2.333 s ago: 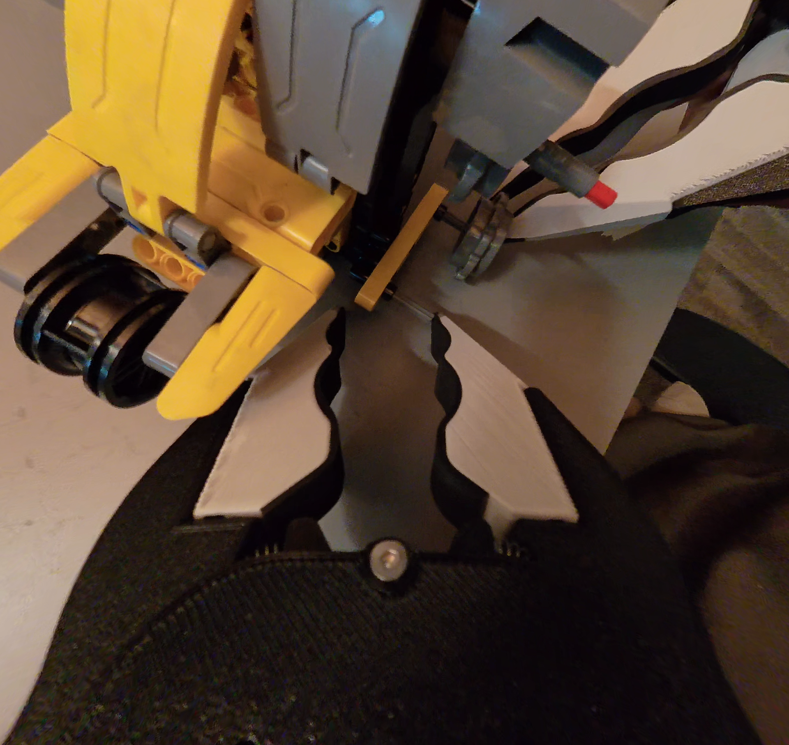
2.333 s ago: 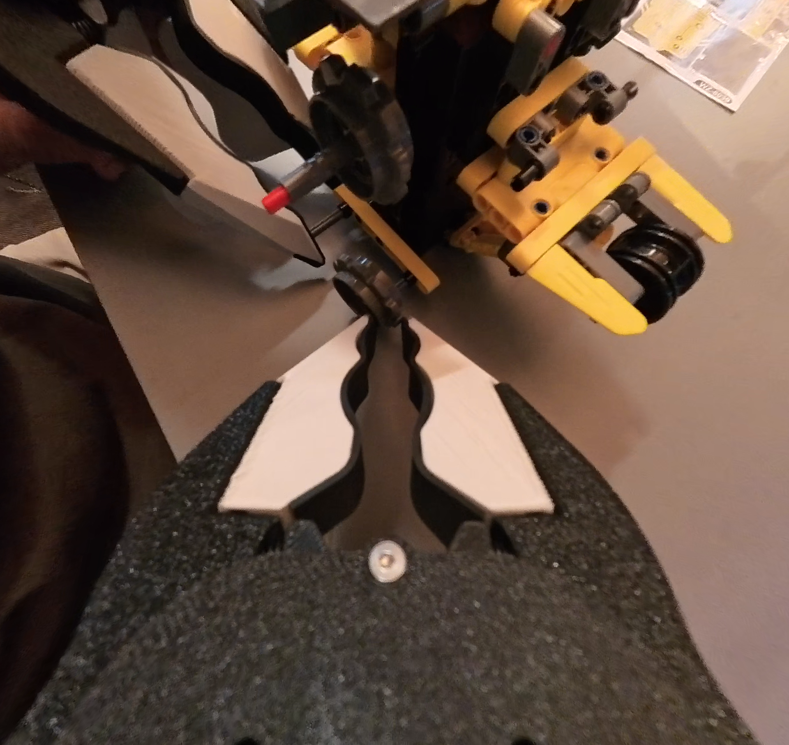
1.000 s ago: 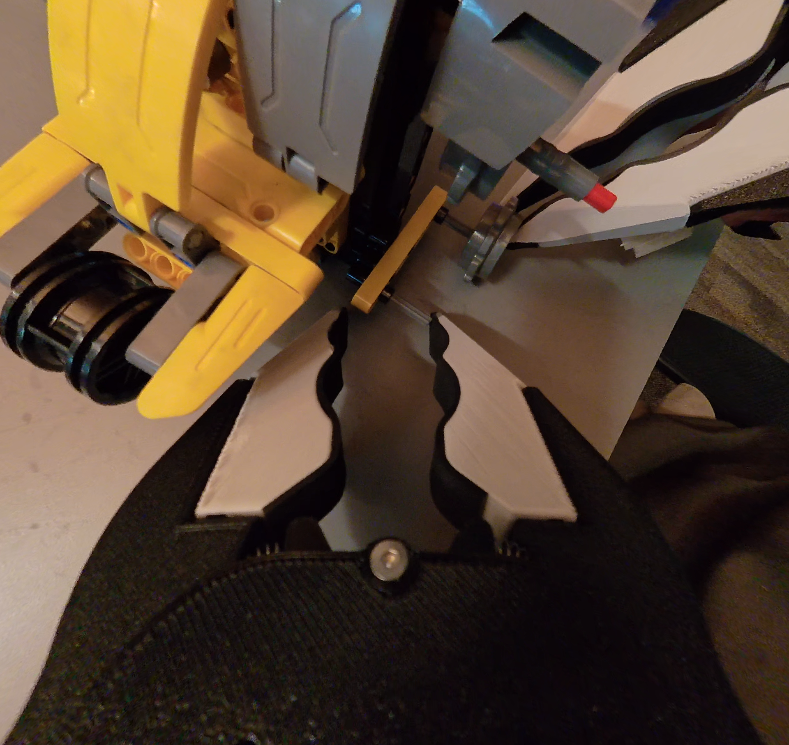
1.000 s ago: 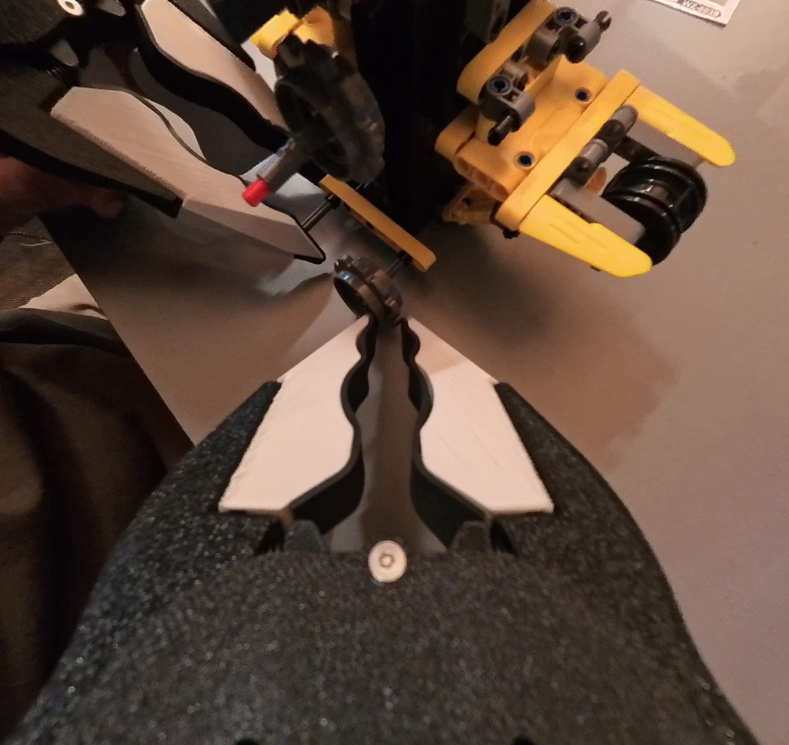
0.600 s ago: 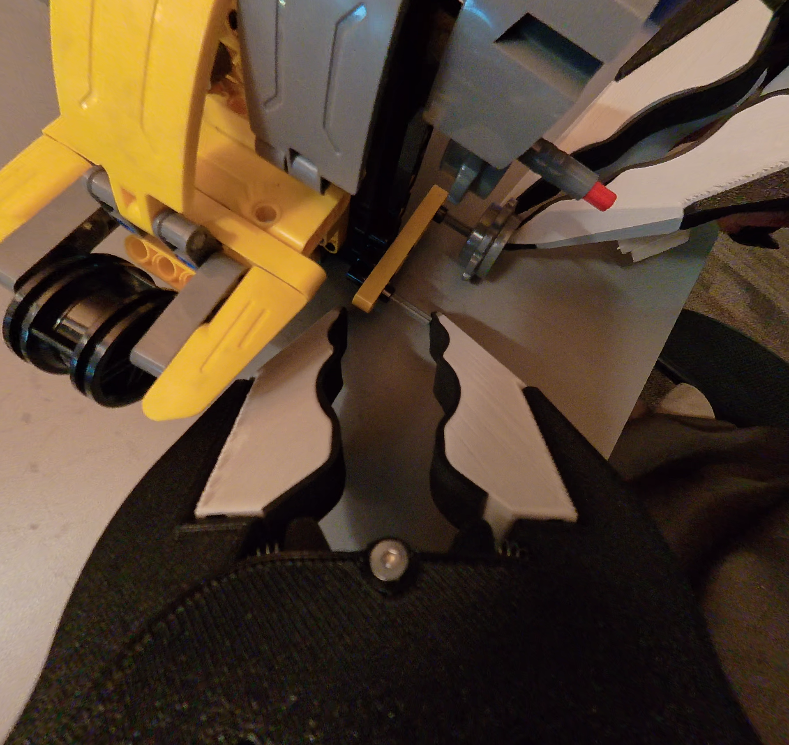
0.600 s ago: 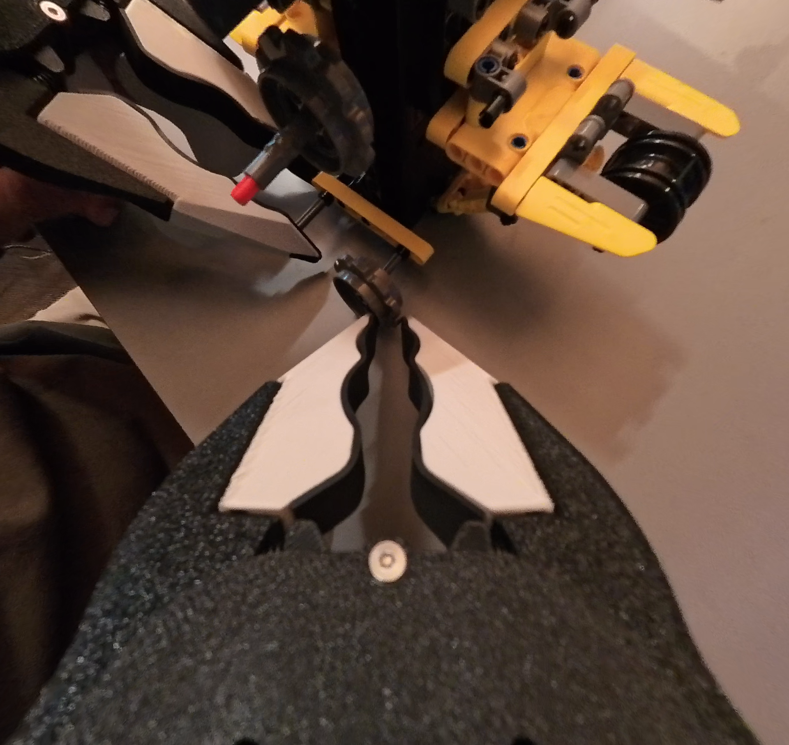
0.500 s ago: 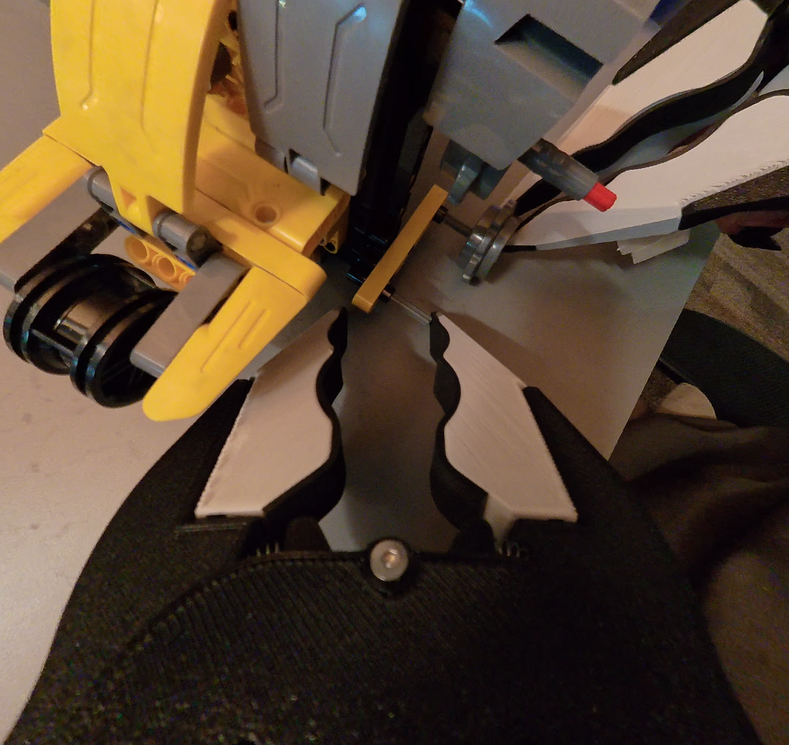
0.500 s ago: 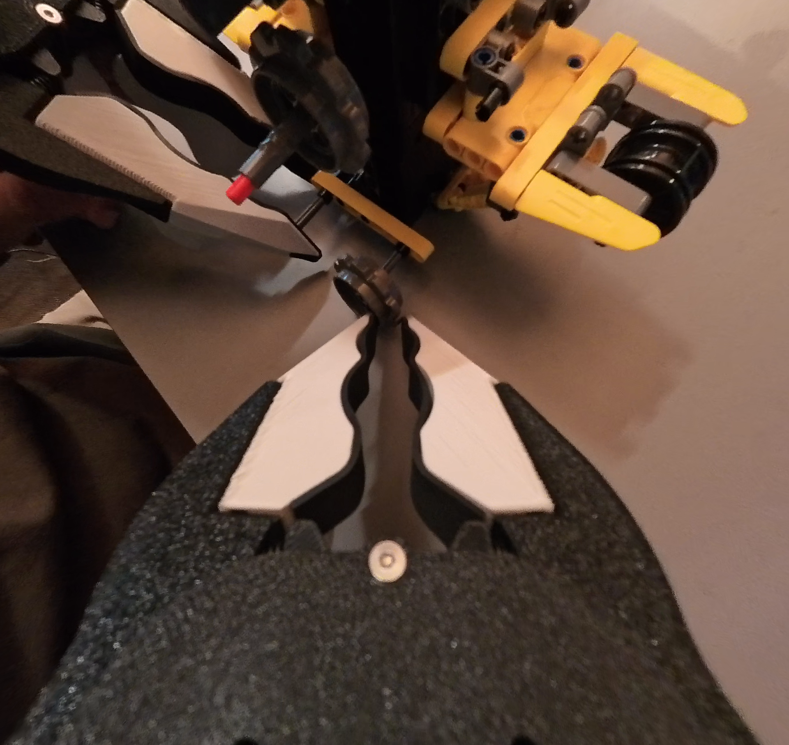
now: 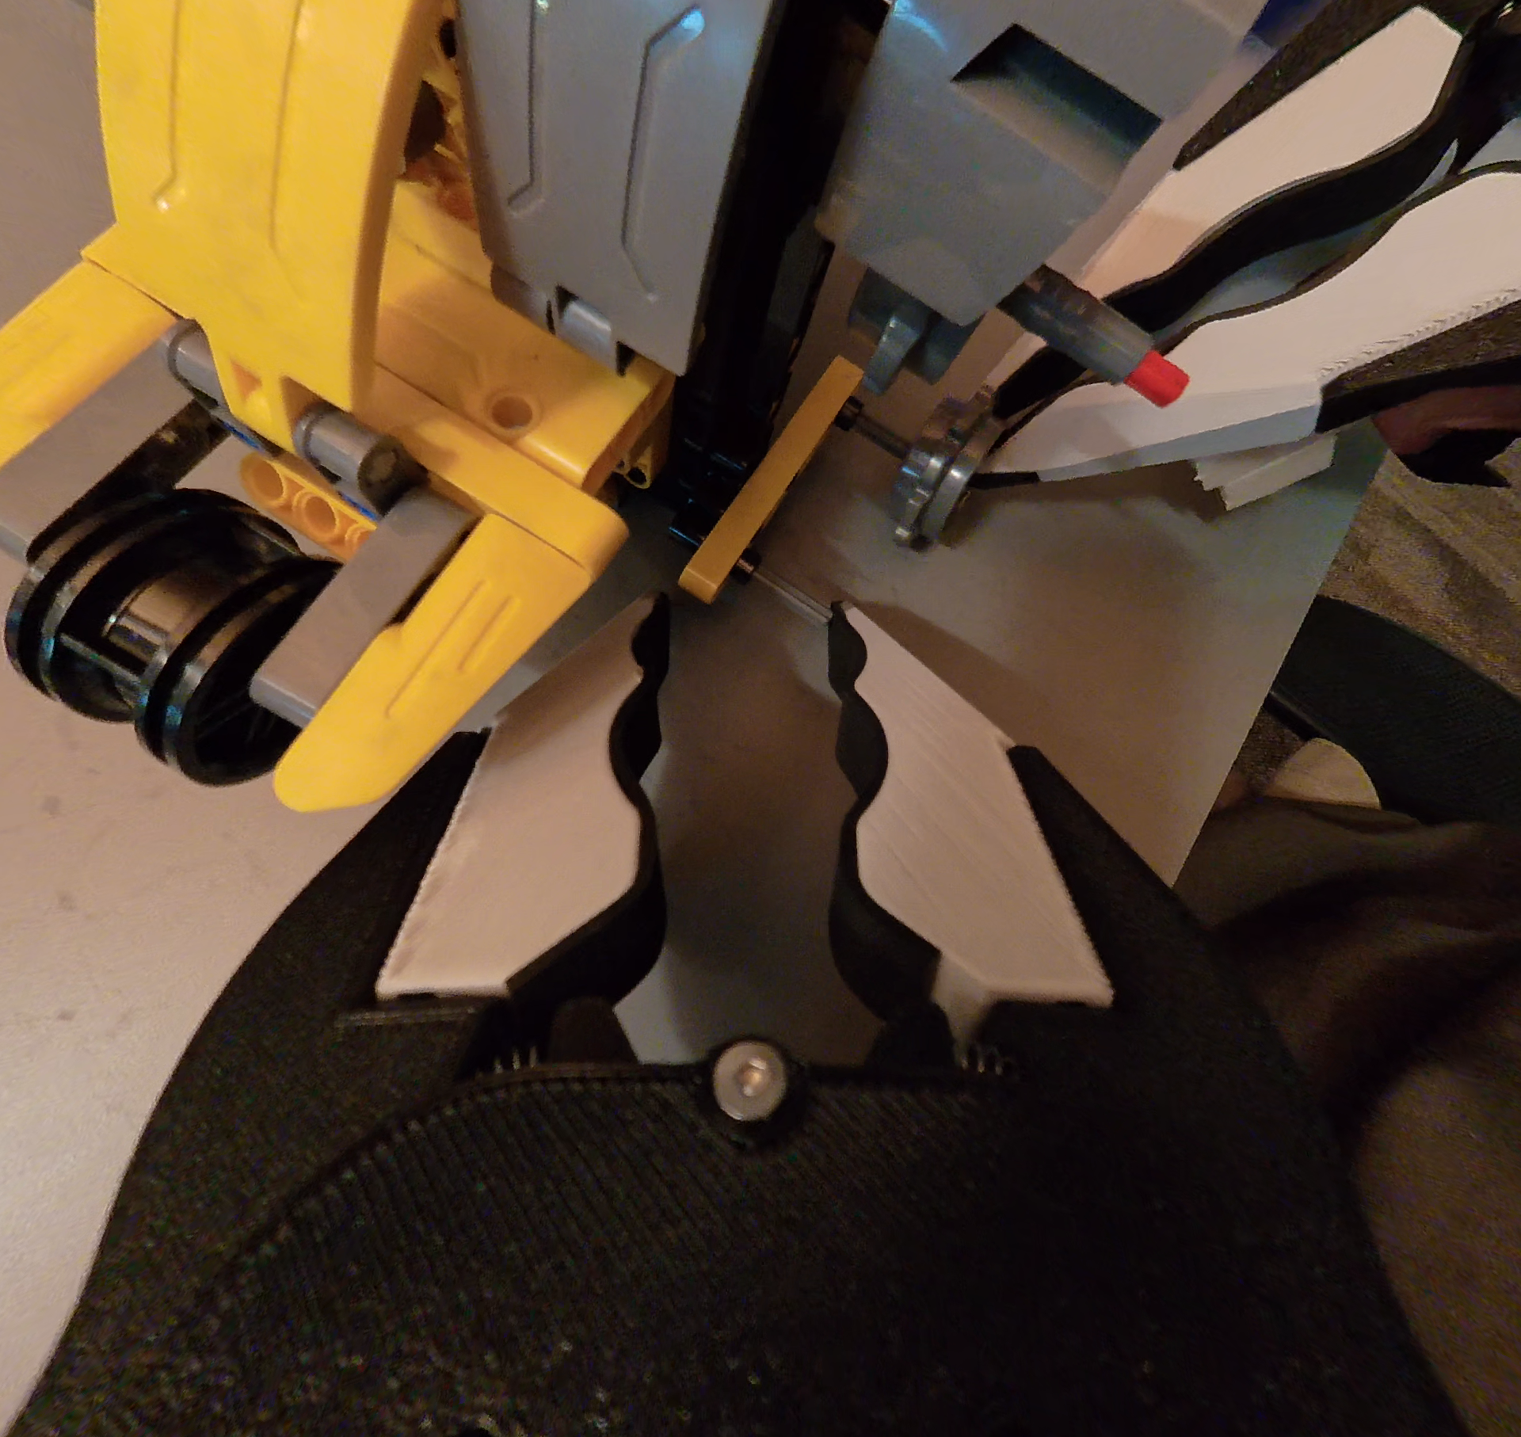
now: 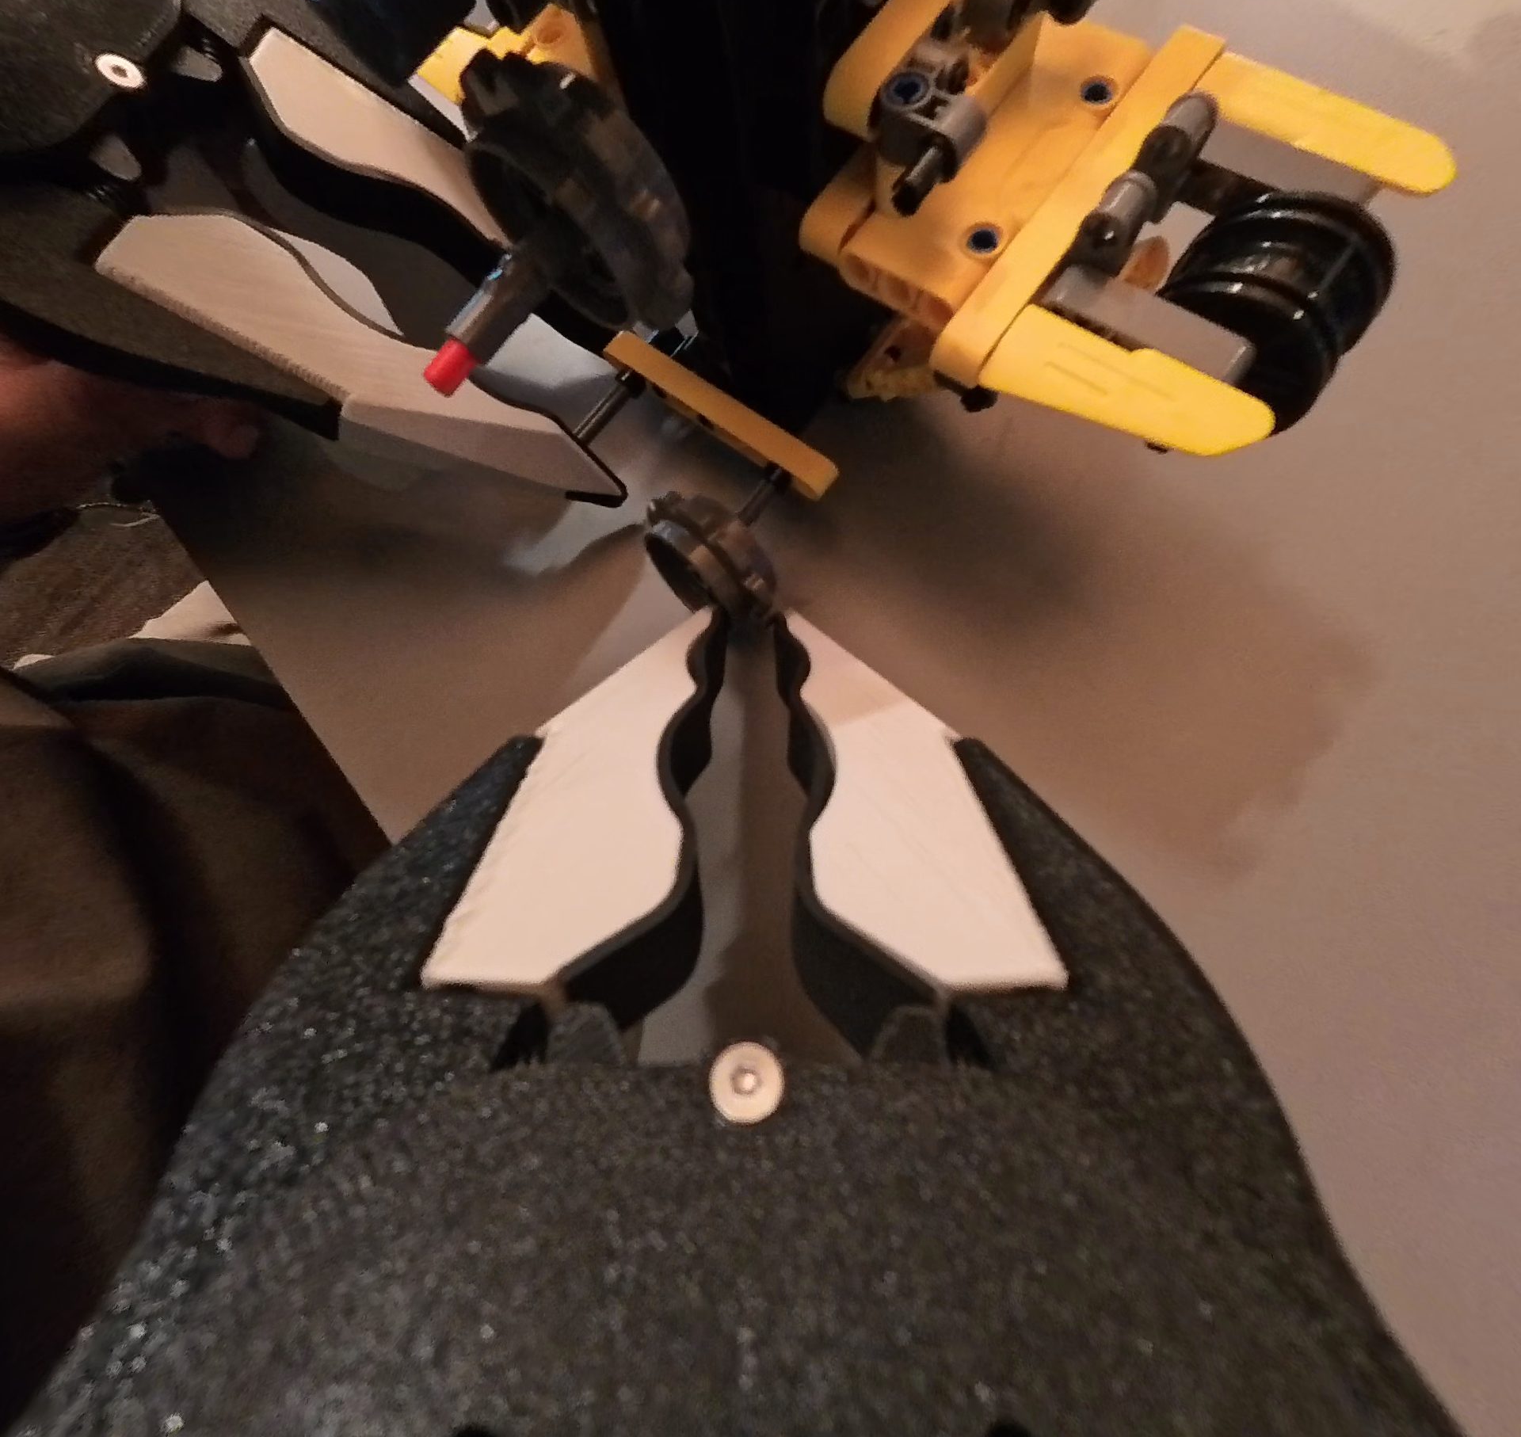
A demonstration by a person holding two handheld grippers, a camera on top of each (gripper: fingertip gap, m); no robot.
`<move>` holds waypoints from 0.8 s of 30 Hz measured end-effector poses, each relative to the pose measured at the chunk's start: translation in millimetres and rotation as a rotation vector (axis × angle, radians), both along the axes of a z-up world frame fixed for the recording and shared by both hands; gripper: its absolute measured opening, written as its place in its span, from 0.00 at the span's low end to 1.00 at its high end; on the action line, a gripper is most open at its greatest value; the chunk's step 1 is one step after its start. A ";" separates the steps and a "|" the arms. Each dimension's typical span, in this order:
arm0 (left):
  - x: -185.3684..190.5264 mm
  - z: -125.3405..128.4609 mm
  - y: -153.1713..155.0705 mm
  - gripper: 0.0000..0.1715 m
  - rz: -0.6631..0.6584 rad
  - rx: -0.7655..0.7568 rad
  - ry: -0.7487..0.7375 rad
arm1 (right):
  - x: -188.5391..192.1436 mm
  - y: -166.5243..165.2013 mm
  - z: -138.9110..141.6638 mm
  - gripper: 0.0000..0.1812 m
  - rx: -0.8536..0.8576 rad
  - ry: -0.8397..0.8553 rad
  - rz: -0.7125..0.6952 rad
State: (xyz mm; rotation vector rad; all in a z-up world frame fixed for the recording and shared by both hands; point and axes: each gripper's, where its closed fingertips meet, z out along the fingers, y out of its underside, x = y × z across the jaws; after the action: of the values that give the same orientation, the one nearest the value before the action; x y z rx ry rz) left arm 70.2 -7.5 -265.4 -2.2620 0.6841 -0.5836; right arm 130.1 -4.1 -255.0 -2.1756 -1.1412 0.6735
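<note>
While right claw (image 10: 743, 628) pinches small wheel (image 10: 708, 556), grey tabletop (image 10: 1152, 657), dim warm light

The left gripper (image 9: 745, 624) fills the lower frame, its white fingers (image 9: 543, 813) spread apart with nothing between them, tips just below a small yellow beam (image 9: 769, 471) on a yellow and grey brick-built model (image 9: 428, 245). At left centre sits the model's black wheel (image 9: 156, 632) between yellow prongs. At upper right the right gripper (image 9: 979, 451) pinches a small grey gear (image 9: 934, 480); beside it juts a red-tipped grey pin (image 9: 1103, 336). All rests on a grey table (image 9: 1070, 657).
</note>
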 end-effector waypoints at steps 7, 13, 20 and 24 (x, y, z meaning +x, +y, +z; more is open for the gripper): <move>-0.1 0.0 0.3 0.22 0.000 0.000 0.001 | -1.3 -0.2 -0.7 0.06 -0.015 0.009 0.003; -0.1 0.0 0.3 0.22 0.000 0.000 0.000 | -2.0 -0.2 0.5 0.06 -0.012 0.006 0.002; -0.1 -0.1 0.4 0.22 0.000 0.002 0.004 | -3.3 0.4 1.5 0.06 -0.009 -0.003 0.005; -0.2 -0.1 0.5 0.22 0.001 0.003 0.005 | -3.2 0.3 1.2 0.06 -0.011 -0.006 0.001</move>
State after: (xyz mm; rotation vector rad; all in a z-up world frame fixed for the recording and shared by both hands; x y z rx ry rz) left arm 70.1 -7.1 -265.6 -2.2618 0.6861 -0.5762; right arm 126.9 -3.9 -253.7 -2.1878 -1.1438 0.6755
